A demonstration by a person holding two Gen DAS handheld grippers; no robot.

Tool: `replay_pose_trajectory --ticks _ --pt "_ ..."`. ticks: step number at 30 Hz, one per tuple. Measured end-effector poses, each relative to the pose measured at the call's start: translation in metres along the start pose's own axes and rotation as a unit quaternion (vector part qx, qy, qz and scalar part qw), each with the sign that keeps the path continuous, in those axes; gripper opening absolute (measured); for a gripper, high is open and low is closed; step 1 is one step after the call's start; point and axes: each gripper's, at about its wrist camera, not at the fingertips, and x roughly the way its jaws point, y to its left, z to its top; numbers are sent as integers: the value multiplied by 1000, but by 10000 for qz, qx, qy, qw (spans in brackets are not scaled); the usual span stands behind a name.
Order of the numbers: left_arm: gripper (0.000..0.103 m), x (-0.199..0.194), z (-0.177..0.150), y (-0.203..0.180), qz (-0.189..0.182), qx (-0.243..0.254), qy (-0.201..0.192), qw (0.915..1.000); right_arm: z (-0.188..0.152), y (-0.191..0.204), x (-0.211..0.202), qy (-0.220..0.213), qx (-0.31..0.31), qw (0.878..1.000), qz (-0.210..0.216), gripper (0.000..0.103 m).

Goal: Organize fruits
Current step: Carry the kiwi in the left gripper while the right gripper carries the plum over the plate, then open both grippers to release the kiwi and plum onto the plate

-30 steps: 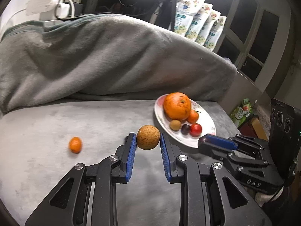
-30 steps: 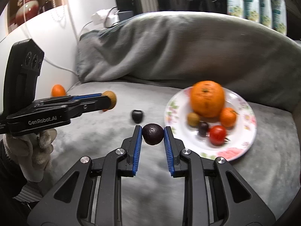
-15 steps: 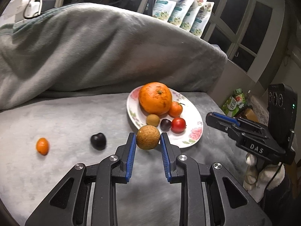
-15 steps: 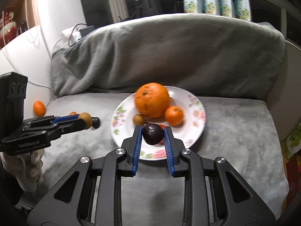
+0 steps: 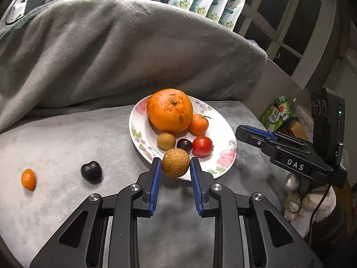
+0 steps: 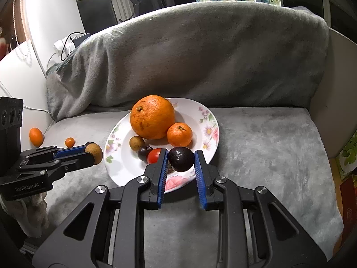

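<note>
My left tongs (image 5: 175, 169) are clenched on a round tan-brown fruit (image 5: 175, 162), the blue pads pressing on both its sides. I hold it just above the near rim of the flowered plate (image 5: 223, 131). My right tongs (image 6: 181, 163) are clenched on a dark purple fruit (image 6: 181, 159), which hangs over the near part of the same plate, close beside the red tomato (image 6: 154, 155).

The plate sits on a grey plush seat (image 5: 67, 138), in front of a grey blanket (image 5: 111, 51) heaped over the backrest. On the plate a big orange (image 5: 170, 110) takes the far side, with a small mandarin (image 5: 198, 124) touching it on the right. Nearer lie a small tan fruit (image 5: 166, 141), a small dark fruit (image 5: 184, 145) and the tomato in a row, each just beside the next.

Off the plate, on the seat to the left, a dark plum-like fruit (image 5: 91, 171) lies alone, and farther left a small orange kumquat (image 5: 28, 179). From the right wrist view another, larger orange fruit (image 6: 36, 136) lies at the far left edge of the seat, against the white wall.

Each hand wears a pale knitted glove (image 5: 312, 203) under its tool. Printed pouches (image 5: 207, 0) stand in a row behind the backrest, by the dark window.
</note>
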Motion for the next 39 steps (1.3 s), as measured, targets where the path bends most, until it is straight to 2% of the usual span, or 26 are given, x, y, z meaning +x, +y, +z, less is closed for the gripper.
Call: replay_pose_trajectory --ticks 19,20,22,23,25,27,29,31,33,39 --pt "25 12 6 -8 -55 73 60 9999 3 -5 9 54 152 9998 111 25" --pt "25 12 6 -8 -56 80 45 9999 3 -5 9 61 154 9998 126 31" --pt "30 11 6 -9 -50 120 10 9999 3 -4 9 29 152 9998 118 63" --pt "35 11 6 -9 -53 127 0 9999 3 -4 7 -20 148 9998 97 68" --pt "43 11 6 -9 -63 138 -10 9999 5 -3 5 -79 147 9998 106 69" --pt "64 10 6 -9 -66 139 -16 9999 6 -3 4 -91 167 9998 108 69" --pt "66 10 6 -10 -56 158 -47 9998 6 -4 3 -116 177 9998 65 72" --pt "70 10 6 -11 -1 193 -16 9998 6 -3 2 -143 191 9997 21 84" --pt "73 9 5 -13 96 249 -52 9996 7 -4 0 -187 222 9996 1 90" --pt "73 5 2 -15 238 361 -84 9990 8 2 -5 -227 147 9996 -48 91"
